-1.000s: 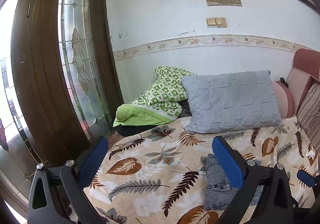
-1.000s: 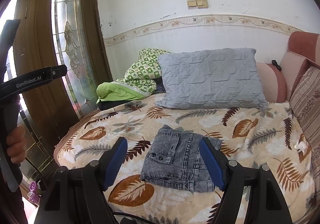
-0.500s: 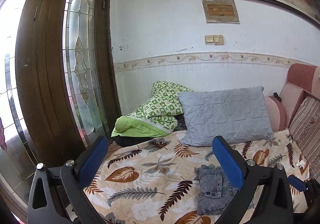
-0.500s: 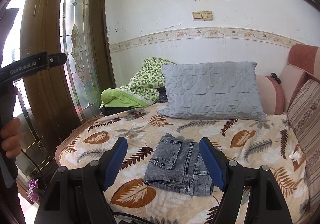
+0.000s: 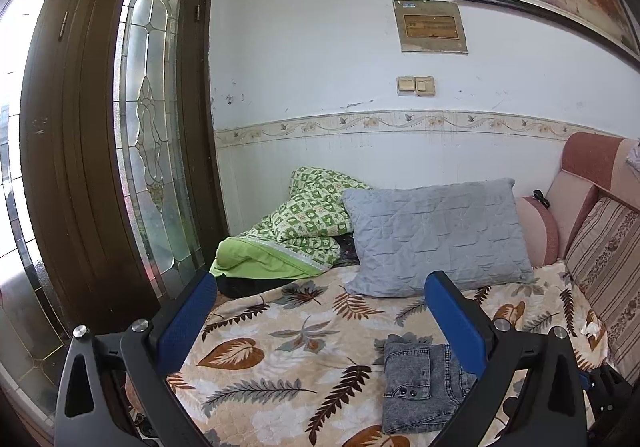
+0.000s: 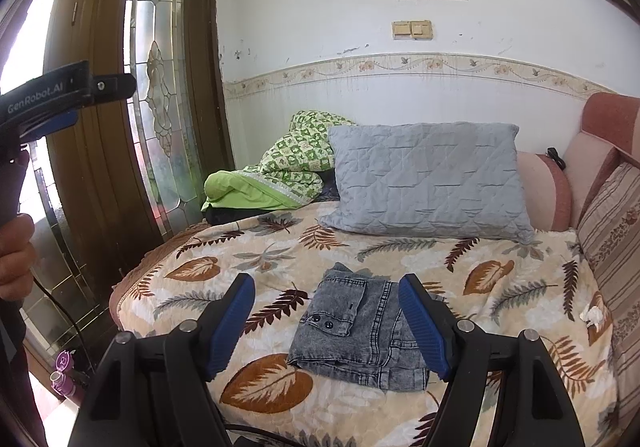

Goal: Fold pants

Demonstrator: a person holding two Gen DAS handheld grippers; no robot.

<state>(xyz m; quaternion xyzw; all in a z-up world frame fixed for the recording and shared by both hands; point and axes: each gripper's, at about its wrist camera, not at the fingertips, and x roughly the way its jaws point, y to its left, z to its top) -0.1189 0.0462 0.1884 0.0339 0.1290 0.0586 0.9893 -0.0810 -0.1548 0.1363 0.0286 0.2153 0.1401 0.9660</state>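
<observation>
**Both grippers clear of the folded jeans**

The left gripper (image 5: 318,321) has risen since a second ago, jaws wide and empty. "GenRobot.AI" reads on its side. The right gripper (image 6: 328,323), jaws wide, holds nothing; the folded grey denim pants (image 6: 360,331) lie beyond them on the leaf-print bedspread (image 6: 500,287).

One folded pants (image 6: 362,331), one grey pillow (image 6: 428,183), two grippers (image 6: 326,321) (image 5: 320,321).

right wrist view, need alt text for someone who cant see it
Folded grey denim pants lie on a leaf-print bedspread, framed by the open, empty right gripper. A grey pillow and green blanket sit behind by the wall; the left gripper shows at the left edge.
</observation>
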